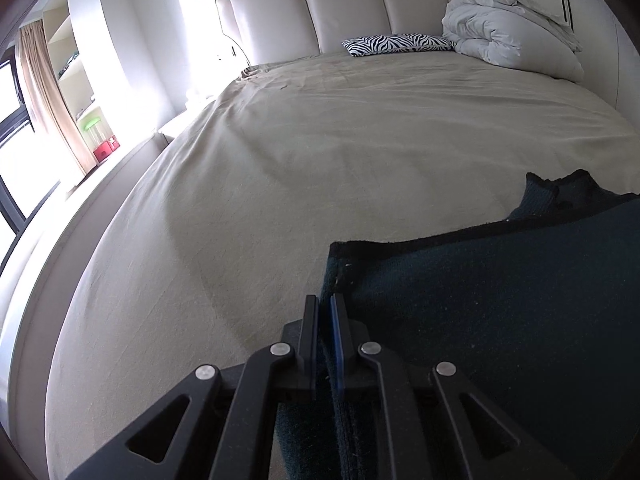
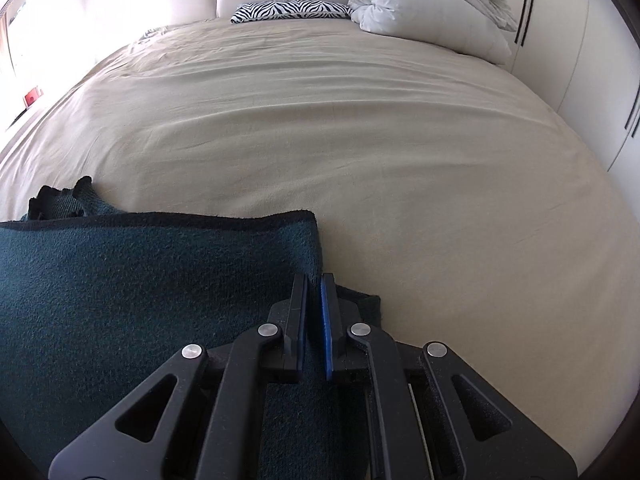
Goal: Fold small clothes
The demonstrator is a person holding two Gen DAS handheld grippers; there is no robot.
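Folding is under way on the dark teal garment [image 1: 500, 312], a knitted piece that sits at the near end of the bed [image 1: 280, 160], far from the zebra-print pillow [image 1: 400, 45] and the bundled white duvet [image 1: 508, 32] up by the headboard. Each hand has a side of it. The left gripper [image 1: 325, 308] has its jaws pressed almost together on the garment's left edge, with a strip of cloth running down between the fingers; the right gripper [image 2: 315, 284] is pinched likewise on the right edge. The edge that lies toward the pillow looks doubled over (a rounded roll rather than a raw hem), with a ruffled cuff or collar poking out beyond it, though the fisheye makes it hard to tell how many layers lie there.

My reading is that one fold has been carried over and is being laid down. The next move calls for both hands to lower the cloth level, keeping the two sides even with each other, then to let go only once the layers lie flat, so the fold does not spring back or skew toward one side.
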